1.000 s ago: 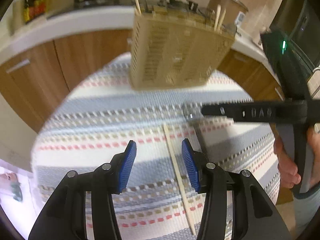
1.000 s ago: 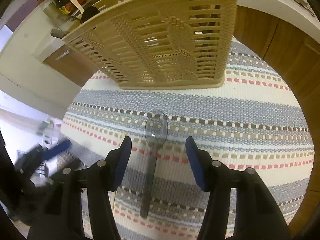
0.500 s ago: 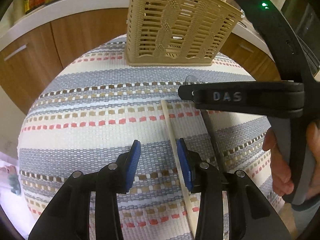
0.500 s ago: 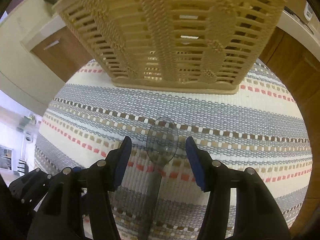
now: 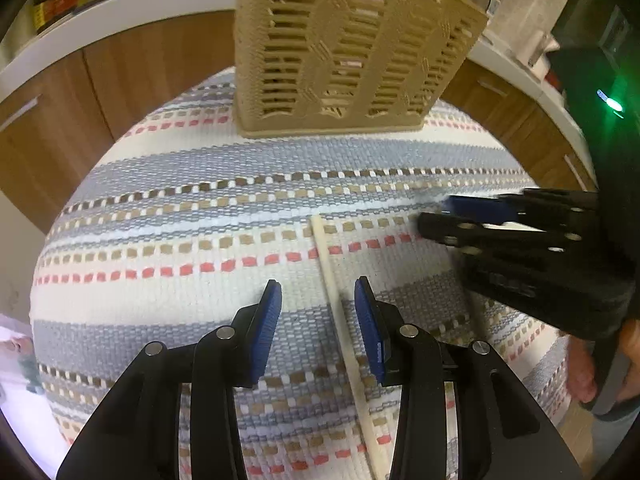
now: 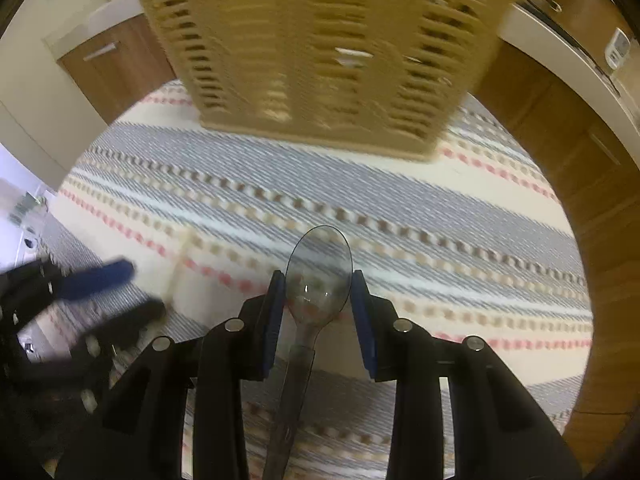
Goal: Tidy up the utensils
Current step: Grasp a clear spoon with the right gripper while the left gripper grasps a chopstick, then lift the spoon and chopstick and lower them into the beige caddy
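You see a round table covered by a striped woven cloth (image 5: 168,216). On the cloth stand a beige slotted basket (image 5: 344,52) at the far side, and nearer lies one chopstick (image 5: 340,312).

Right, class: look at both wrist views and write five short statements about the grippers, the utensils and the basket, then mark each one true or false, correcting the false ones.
1. The right gripper has its blue pads on either side of the bowl of a clear grey plastic spoon. True.
2. The left gripper is clamped shut on the pale wooden chopstick. False: its pads are apart, with the chopstick lying between them on the cloth.
3. The beige slatted plastic basket stands on the striped woven cloth. True.
4. The spoon is already inside the basket. False: it is in front of the basket, between the right gripper's pads.
5. The cloth is plain white. False: it has grey, cream, tan and red stripes.
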Available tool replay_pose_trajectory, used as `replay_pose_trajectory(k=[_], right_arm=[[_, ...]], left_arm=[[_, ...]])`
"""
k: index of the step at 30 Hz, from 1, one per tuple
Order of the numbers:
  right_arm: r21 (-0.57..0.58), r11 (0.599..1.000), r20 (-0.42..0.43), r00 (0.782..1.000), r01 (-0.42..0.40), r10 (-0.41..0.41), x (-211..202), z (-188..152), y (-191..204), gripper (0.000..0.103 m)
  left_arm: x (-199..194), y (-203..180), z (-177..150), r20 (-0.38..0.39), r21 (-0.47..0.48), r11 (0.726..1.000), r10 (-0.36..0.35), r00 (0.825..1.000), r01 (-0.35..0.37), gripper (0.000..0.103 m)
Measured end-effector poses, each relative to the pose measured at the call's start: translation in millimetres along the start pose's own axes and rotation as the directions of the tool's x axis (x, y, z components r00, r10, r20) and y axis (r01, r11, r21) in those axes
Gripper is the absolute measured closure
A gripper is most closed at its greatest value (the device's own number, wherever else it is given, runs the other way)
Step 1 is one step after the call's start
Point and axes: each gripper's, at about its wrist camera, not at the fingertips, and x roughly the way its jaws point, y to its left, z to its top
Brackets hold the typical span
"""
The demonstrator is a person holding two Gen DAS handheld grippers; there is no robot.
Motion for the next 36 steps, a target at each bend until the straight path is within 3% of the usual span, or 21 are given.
replay_pose_trajectory(k=[4, 9, 11, 14, 17, 21, 26, 32, 36], right_arm=[[-0.022, 1.000, -0.038, 0.999, 0.001, -0.002, -0.4, -8.1, -10.3, 0.073], [-0.073, 0.997, -0.053, 0.998, 0.017, -0.021, 0.9, -13.2, -7.1, 0.073], [-0.081, 0.996, -0.052, 0.998, 0.022, -0.027, 3.0, -11.8, -4.9, 0.073], [-0.084, 0.996, -0.045, 0.999, 0.017, -0.021, 3.1, -13.1, -2.8, 0.074], [-0.079, 0.997, -0.034, 0.999, 0.004, -0.007, -6.5, -20.4, -20.6, 0.074], [-0.070, 0.997, -0.017, 1.000, -0.011, 0.010, -11.8, -25.3, -27.6, 0.074], [-0.069, 0.997, 0.027, 0.999, -0.027, 0.029, -30.3, -38.4, -41.5, 0.074], [-0.064, 0.996, 0.079, 0.995, -0.057, 0.062, -58.7, -50.4, -54.6, 0.074], [-0.055, 0.995, 0.121, 0.989, -0.080, 0.086, -79.7, -51.3, -54.6, 0.075]], left_arm=[[8.6, -14.9, 8.6, -0.047, 0.068, 0.996, 0.069, 0.997, -0.065, 0.067], [18.3, -37.6, 16.1, -0.122, 0.195, 0.971, 0.162, 0.979, -0.136, 0.068], [20.6, -41.7, 20.7, -0.146, 0.207, 0.970, 0.161, 0.976, -0.129, 0.073], [22.9, -46.9, 24.9, -0.147, 0.229, 0.962, 0.186, 0.972, -0.149, 0.096], [23.7, -47.7, 28.5, -0.139, 0.207, 0.968, 0.175, 0.975, -0.145, 0.099], [11.5, -40.2, 25.6, -0.066, 0.141, 0.987, 0.091, 0.994, -0.081, 0.099], [-19.4, -37.2, 24.3, 0.055, 0.113, 0.992, 0.055, 0.997, -0.061, 0.099], [-65.9, -35.0, 26.3, 0.189, 0.101, 0.994, 0.008, 0.982, -0.028, 0.099], [-92.5, -29.3, 25.0, 0.288, 0.077, 0.997, -0.024, 0.957, 0.002, 0.099]])
